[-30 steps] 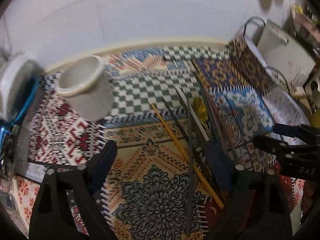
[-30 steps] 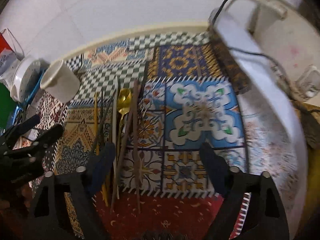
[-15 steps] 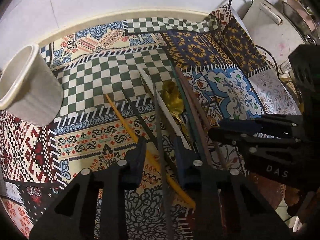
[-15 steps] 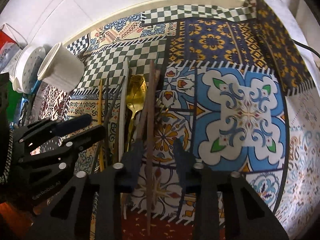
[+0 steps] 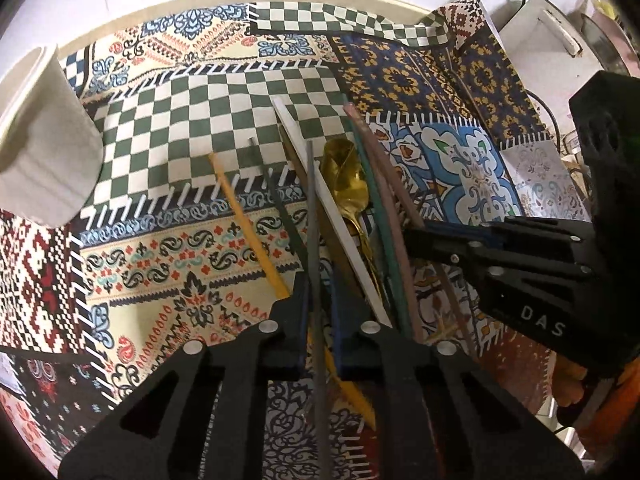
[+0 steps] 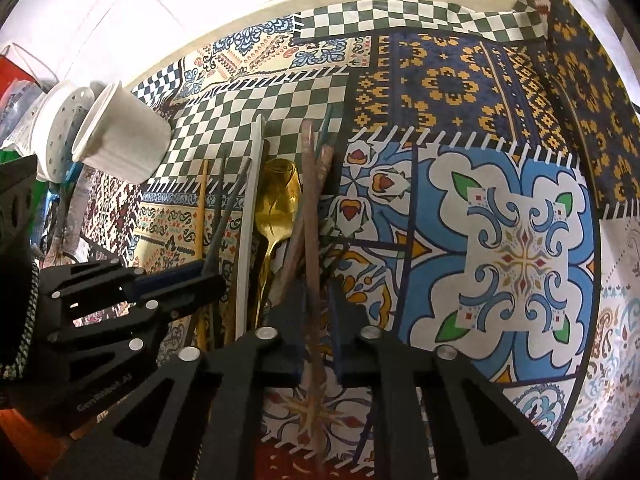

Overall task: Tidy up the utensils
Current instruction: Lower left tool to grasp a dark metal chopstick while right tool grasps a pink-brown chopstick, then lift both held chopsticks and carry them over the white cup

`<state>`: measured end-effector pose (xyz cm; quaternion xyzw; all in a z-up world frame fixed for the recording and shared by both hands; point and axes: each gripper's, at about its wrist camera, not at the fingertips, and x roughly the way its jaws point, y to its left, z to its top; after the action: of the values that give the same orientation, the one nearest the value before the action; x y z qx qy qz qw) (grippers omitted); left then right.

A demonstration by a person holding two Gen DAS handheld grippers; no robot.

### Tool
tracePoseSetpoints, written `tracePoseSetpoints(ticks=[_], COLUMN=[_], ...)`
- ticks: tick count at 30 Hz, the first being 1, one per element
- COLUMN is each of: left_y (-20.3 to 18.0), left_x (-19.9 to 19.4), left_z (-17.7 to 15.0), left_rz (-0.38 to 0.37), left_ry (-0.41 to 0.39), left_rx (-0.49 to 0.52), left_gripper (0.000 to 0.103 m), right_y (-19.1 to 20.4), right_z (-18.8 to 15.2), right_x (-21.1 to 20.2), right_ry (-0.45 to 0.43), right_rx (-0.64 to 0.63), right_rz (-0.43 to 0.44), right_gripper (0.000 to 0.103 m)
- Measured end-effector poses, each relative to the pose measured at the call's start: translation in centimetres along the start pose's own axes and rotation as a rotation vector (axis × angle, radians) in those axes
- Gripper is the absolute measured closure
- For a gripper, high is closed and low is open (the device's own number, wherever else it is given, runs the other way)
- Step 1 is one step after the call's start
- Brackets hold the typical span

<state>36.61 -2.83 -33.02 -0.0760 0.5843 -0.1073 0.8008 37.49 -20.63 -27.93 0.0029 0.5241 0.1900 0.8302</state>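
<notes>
The utensils lie bundled roughly side by side across the middle of the patterned cloth (image 6: 520, 248) that covers the counter, their tips pointing toward the white wall at the back edge, which suits grippers reaching in along their length. The left gripper (image 5: 319, 316) has its fingers drawn in around a grey chopstick (image 5: 311, 216), the stick running straight down the narrow slot between them; the pads look to be touching it or very nearly so, and whether it is lifted off the cloth cannot be told. The right gripper (image 6: 319, 312) is likewise closed in on a brown chopstick (image 6: 309, 200), taken low on its shaft so the long end projects forward. That each tool holds a single stick, not a handful, suggests the pile is being sorted one piece per hand. Between the two held sticks rest a gold spoon (image 6: 280, 196), bowl toward the wall, a white chopstick (image 5: 320, 196) and, on the left side, a yellow chopstick (image 5: 248, 220) lying at a slant under the grey one. A white cup (image 6: 122, 144) lies tipped on its side near the cloth's left edge, mouth turned leftward, close to a perforated white holder (image 6: 60, 128); the cup is probably where the sticks belong, and would likely need standing up first.
</notes>
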Motion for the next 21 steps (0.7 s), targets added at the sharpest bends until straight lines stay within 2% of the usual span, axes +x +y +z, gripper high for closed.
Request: tracePoseSetpoints(ticks=[2,8,21], left_y=[-0.2,-0.4,-0.8], left_x=[-0.2,-2.1,-8.4], left_z=[-0.1,-1.1,-4.0], left_rz=[0.007,0.002,0.007], left_ry=[-0.012,-0.049,-0.205], left_rx=[0.001,0.007,-0.009], left_gripper=[0.099,0.099,0.099], right_y=[-0.1,-0.1,1.7], right_z=[-0.1,-1.0,-2.9], right_x=[-0.1,-1.3,-7.6], right_ry=[-0.004,-0.030,-0.191], right_rx=[0.005,0.020,0.011], right_rz=[0.006,0.010,-0.005], right_gripper=[0.096,0.097,0.097])
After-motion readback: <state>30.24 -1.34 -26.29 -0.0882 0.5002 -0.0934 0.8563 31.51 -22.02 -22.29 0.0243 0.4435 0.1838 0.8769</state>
